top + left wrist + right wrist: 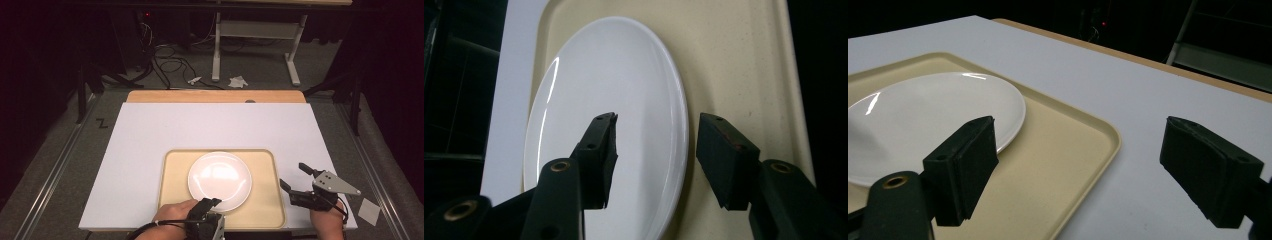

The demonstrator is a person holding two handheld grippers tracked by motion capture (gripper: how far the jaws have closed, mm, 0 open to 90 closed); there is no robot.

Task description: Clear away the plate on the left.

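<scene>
Left gripper view: round white ceramic plate [606, 125] lies rim between the parted jaws of the left hand-held gripper [656, 150], pads not touching; the open right hand-held gripper [296, 176] waits farther off.

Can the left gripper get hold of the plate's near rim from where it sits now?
Probably yes. The left gripper has its jaws open astride the rim of the white plate, one over the plate, one over the tray. Nothing lies between. The pads do not press on it yet.
</scene>
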